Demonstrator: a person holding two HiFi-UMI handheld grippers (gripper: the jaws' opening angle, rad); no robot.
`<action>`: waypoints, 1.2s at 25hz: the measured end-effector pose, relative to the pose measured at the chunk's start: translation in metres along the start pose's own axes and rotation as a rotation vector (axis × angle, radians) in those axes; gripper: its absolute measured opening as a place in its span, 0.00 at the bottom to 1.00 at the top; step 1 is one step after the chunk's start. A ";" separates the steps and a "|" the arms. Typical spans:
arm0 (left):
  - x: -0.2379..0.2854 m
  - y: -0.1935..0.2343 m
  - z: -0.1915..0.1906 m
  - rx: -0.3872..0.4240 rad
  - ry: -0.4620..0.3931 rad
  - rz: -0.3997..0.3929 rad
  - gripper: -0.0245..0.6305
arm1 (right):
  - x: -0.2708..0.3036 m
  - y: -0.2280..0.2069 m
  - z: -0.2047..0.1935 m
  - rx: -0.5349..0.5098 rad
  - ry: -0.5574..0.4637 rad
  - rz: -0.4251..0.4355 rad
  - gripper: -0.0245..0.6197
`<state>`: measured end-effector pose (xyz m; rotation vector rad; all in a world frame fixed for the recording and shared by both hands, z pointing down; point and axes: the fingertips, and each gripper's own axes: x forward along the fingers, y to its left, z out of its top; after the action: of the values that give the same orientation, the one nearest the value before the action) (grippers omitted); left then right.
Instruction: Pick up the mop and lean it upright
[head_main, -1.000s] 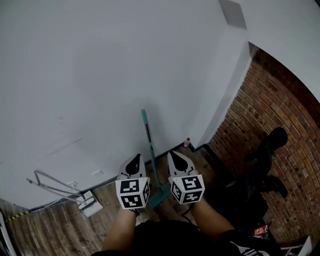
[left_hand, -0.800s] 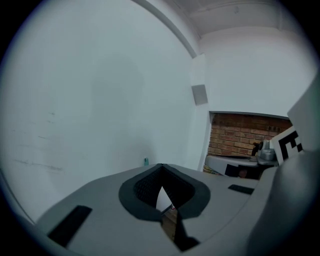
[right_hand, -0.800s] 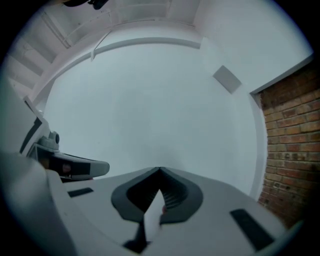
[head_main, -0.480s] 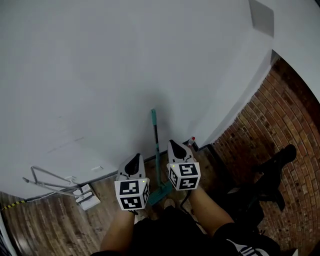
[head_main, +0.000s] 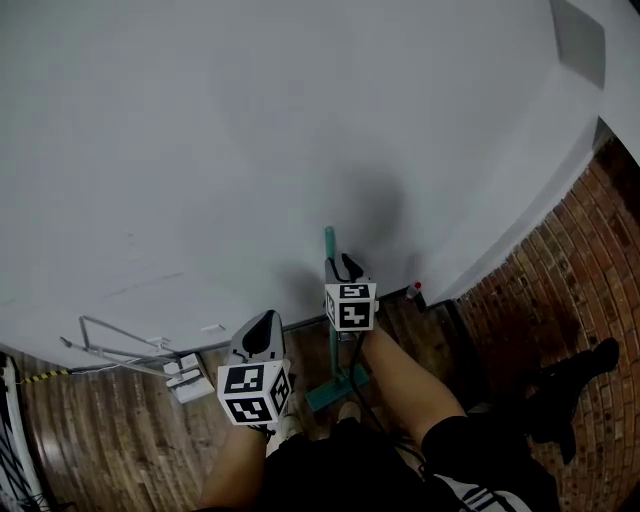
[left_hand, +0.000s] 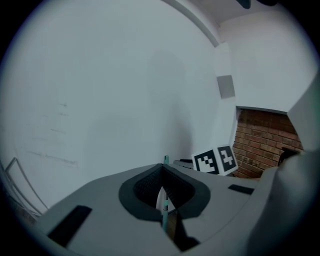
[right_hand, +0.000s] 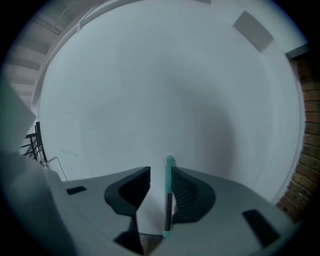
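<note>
1. My right gripper (right_hand: 160, 174), jaws just opening, straddles the mop (right_hand: 169, 200) handle, upright against the wall (head_main: 200, 150) at frame centre; I should centre it before clamping.
2. My left gripper (left_hand: 162, 170), lower left, is clenched and empty.

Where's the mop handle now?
The mop handle stands against the white wall, centre of head view, between the right gripper's jaws, which have just been opening.
</note>
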<state>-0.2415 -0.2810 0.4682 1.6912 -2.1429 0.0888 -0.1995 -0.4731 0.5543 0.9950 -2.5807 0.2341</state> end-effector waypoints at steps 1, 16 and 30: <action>0.001 0.002 -0.001 -0.006 0.005 0.015 0.04 | 0.012 -0.003 -0.004 -0.003 0.016 0.002 0.24; -0.011 0.020 -0.021 0.012 0.031 0.155 0.04 | 0.101 -0.027 -0.044 -0.075 0.242 -0.022 0.24; -0.020 0.009 -0.016 0.029 -0.007 0.103 0.04 | 0.011 -0.001 -0.043 -0.086 0.096 0.017 0.20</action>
<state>-0.2417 -0.2561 0.4775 1.5981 -2.2438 0.1444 -0.1942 -0.4684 0.5984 0.9089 -2.4912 0.1689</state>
